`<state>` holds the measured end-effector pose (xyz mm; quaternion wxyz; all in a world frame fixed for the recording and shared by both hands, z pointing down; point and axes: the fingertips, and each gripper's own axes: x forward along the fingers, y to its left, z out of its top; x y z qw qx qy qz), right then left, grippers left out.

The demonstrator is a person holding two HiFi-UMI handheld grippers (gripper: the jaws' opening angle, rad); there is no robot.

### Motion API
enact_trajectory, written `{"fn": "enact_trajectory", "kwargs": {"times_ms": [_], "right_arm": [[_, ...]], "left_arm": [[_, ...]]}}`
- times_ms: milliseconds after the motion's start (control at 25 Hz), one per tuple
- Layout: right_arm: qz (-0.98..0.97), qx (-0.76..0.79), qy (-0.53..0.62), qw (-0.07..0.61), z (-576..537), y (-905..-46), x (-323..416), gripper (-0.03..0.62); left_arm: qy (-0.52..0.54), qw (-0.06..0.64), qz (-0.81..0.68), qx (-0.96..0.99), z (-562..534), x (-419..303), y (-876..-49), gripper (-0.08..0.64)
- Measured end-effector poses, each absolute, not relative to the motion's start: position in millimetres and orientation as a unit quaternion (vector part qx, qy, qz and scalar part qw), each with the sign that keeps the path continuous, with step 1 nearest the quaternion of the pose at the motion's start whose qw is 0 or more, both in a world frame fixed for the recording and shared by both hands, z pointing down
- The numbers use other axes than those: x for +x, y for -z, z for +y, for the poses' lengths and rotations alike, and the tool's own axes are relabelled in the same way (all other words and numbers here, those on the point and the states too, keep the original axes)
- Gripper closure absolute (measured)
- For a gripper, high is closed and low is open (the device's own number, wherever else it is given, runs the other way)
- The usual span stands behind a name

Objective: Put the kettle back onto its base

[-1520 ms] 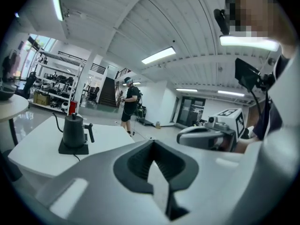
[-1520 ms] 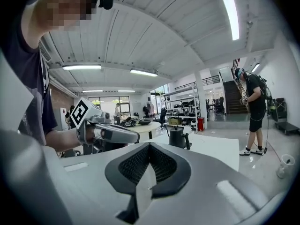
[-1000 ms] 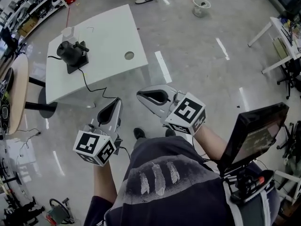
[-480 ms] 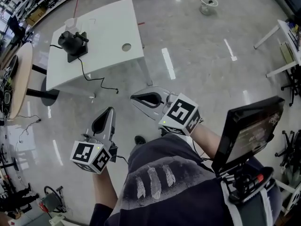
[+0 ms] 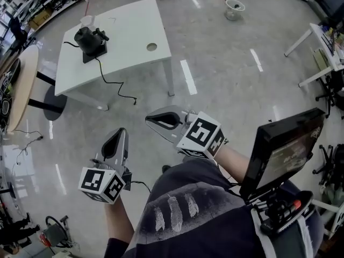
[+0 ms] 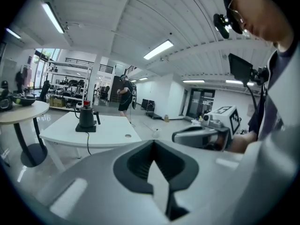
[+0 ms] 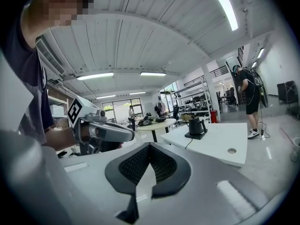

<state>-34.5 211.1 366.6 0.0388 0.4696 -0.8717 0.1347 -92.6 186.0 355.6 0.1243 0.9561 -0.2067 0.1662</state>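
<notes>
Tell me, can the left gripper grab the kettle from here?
Probably not yet. The left gripper hangs over bare floor, well short of the white table where the kettle stands. Nothing blocks the way; it just looks too far off.

White table (image 5: 134,31), round table (image 5: 21,93), floor bucket (image 5: 234,7)

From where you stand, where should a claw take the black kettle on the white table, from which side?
Probably the handle. The kettle stands upright on its base, and the handle sticks out sideways toward the table's middle, the side with the round hole. Come in level from that side; the rounded body looks to offer less to pinch.
</notes>
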Motion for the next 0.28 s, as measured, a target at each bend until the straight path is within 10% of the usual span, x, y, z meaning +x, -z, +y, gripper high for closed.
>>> {"fn": "enact_trajectory", "kwargs": {"times_ms": [280], "right_arm": [[-0.883,0.440,-0.164,0.005,223,-352,-152,0.591]], "left_arm": [[-0.145,0.142,-0.223,0.953,186,-204,-357,0.559]]}}
